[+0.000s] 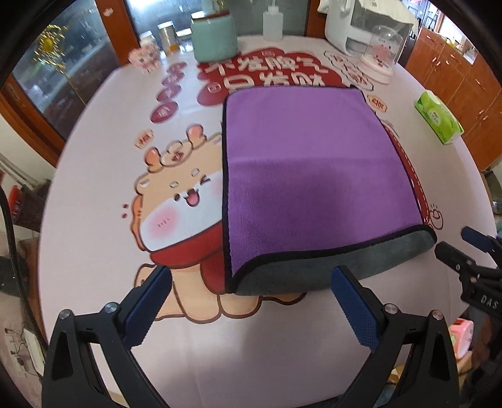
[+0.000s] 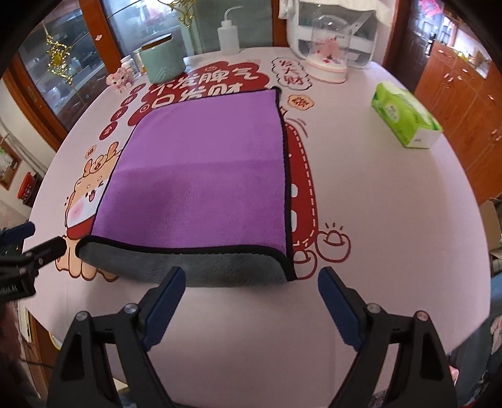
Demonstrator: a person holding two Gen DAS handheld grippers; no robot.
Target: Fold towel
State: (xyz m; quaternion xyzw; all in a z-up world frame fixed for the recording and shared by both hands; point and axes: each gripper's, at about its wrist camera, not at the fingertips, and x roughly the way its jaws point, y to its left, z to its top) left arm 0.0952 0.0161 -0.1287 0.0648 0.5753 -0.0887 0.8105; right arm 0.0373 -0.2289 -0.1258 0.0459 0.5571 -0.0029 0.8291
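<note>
Towel [image 1: 313,175]: purple over grey, folded once, flat on bench [image 1: 251,345]. Left claw [image 1: 251,301], right claw [image 2: 251,298]: both released, empty, near fold edge. Probably between folds; next: grip corners.

Obscured items: tablecloth print [image 1: 175,194], partly covered by towel [image 1: 307,175]; white appliance [image 1: 342,28], top cut by frame edge; small jars [image 1: 168,37], blurred, contents indeterminate.

A glass-fronted wooden cabinet [image 2: 62,72] stands far left, brown cupboards [image 2: 464,103] right, apparently daylit.
</note>
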